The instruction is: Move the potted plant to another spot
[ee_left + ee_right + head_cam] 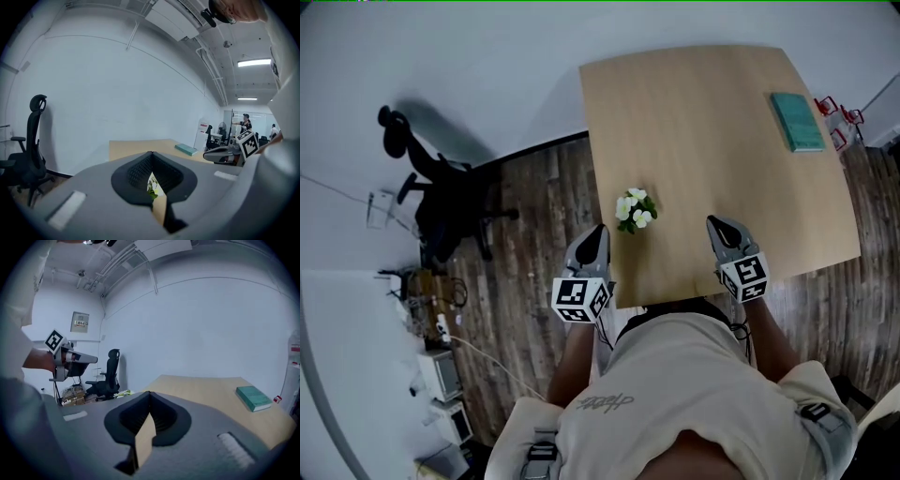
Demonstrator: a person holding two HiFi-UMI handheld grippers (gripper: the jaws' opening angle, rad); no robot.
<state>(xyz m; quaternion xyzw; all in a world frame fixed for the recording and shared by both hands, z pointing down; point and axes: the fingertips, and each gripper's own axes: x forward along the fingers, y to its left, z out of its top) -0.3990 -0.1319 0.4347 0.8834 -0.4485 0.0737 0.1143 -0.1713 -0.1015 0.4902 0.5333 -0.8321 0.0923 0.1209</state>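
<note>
A small potted plant (634,210) with white flowers and green leaves stands near the front left edge of the light wooden table (712,141). My left gripper (600,229) hangs just left of it, over the table's edge, jaw tips together and nothing held. In the left gripper view a bit of the plant (152,187) shows through the slit under the shut jaw tips of the left gripper (151,153). My right gripper (713,222) is to the plant's right above the table, shut and empty. In its own view the right gripper (150,393) points across the tabletop, and the plant (123,393) peeks out at the left.
A green book (797,120) lies at the table's far right corner, with red objects (839,117) beyond it. A black office chair (441,202) stands on the wood floor to the left. Boxes and cables (441,366) sit by the white wall at lower left.
</note>
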